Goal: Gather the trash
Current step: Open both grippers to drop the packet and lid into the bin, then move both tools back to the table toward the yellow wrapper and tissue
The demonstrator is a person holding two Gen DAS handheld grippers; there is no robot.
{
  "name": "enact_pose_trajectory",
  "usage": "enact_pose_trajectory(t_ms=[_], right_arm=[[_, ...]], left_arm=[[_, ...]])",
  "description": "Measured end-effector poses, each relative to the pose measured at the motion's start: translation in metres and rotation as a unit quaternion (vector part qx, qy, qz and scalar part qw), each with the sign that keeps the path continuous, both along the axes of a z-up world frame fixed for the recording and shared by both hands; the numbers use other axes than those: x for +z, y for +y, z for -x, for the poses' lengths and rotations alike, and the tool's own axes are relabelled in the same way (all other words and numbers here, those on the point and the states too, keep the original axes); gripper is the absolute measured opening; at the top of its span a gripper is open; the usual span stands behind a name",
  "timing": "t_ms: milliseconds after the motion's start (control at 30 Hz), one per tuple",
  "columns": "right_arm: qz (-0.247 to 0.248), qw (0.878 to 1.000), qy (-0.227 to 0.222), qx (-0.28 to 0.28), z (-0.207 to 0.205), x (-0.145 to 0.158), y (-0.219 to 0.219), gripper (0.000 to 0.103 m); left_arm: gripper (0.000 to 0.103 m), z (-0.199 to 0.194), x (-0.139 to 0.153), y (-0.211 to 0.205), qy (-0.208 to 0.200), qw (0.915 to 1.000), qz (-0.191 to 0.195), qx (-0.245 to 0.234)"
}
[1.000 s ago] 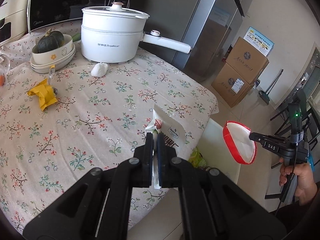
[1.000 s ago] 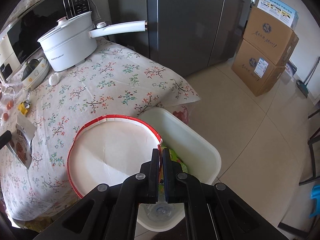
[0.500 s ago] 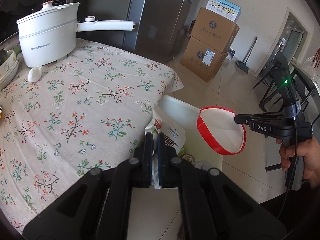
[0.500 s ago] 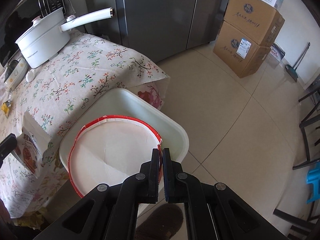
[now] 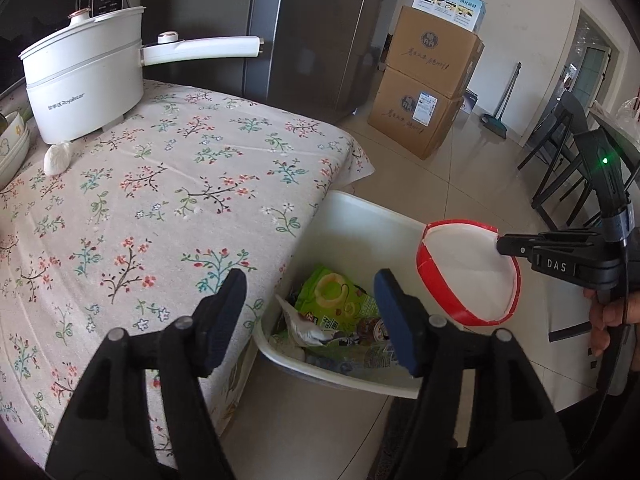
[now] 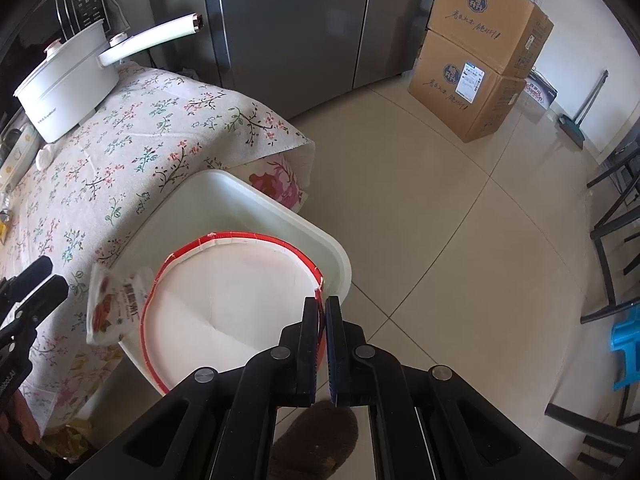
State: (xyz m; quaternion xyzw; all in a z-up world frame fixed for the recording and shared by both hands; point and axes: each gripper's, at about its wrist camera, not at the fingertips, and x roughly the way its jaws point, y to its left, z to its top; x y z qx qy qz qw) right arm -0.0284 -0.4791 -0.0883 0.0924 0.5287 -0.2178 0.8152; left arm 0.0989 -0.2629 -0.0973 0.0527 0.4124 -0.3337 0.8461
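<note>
White bin (image 5: 362, 220) beside floral-clothed desk (image 5: 160, 200), left gripper (image 5: 310, 308) jaws opening and empty above it, snack packet (image 6: 116, 306) loose at bin edge, right gripper (image 6: 320, 312) clamped on red-rimmed paper bowl (image 6: 240, 292)

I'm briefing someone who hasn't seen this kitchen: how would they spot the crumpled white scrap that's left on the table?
Start at the table with the flowered cloth and find the big white long-handled pot near its far side. The scrap lies on the cloth right at the pot's base. It is a small, soft, wrinkled white lump, unlike the hard, smooth pot and stacked bowls beside it.
</note>
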Motion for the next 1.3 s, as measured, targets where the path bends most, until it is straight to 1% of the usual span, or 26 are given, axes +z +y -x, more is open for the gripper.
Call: enact_pose_trajectory(t_ms=[167,300,367,433,467,500,533,733,800,900,1067,1200,1300], right_arm=[[0.004,1.000,0.005,0.000,-0.003,-0.003,0.002,0.005],[0.008,1.000,0.005,0.005,-0.007,-0.003,0.007,0.005],[0.006,1.000,-0.002,0.007,-0.009,-0.002,0.009,0.007],[0.000,1.000,-0.002,0.006,-0.013,-0.002,0.011,0.024],[0.000,1.000,-0.002,0.005,-0.014,-0.001,0.013,0.052],[0.003,1.000,-0.008,0.006,-0.014,0.001,0.016,0.073],[0.005,1.000,-0.016,0.011,-0.015,0.004,0.019,0.075],[0.017,0.999,-0.010,0.051,-0.034,0.009,0.046,0.076],[0.012,0.998,-0.008,0.062,-0.042,0.010,0.056,0.076],[0.011,0.996,-0.017,0.081,-0.055,0.015,0.075,0.077],[0.003,0.993,-0.034,0.111,-0.081,0.024,0.112,0.082],[-0.007,0.990,-0.043,0.132,-0.106,0.025,0.144,0.084],[-0.011,0.988,-0.044,0.149,-0.125,0.023,0.168,0.084]], left_arm=[[0.082,-0.001,0.008,0.013,-0.018,0.9995,-0.018,0.018],[0.083,-0.004,0.010,0.028,-0.011,0.9989,-0.030,0.033],[0.085,-0.004,0.010,0.037,-0.010,0.9983,-0.039,0.041],[0.087,-0.004,0.010,0.046,-0.013,0.9973,-0.052,0.051],[0.088,-0.005,0.011,0.052,-0.012,0.9968,-0.056,0.055],[0.088,-0.005,0.011,0.057,-0.011,0.9964,-0.059,0.060],[0.089,-0.006,0.011,0.063,-0.009,0.9959,-0.061,0.066],[0.092,-0.012,0.014,0.101,0.005,0.9922,-0.064,0.107],[0.094,-0.016,0.015,0.115,0.008,0.9899,-0.067,0.124],[0.095,-0.023,0.016,0.138,0.011,0.9851,-0.074,0.155],[0.095,-0.036,0.019,0.185,0.018,0.9738,-0.074,0.214],[0.096,-0.049,0.021,0.228,0.019,0.9614,-0.070,0.265],[0.097,-0.061,0.016,0.259,0.022,0.9516,-0.075,0.297]])
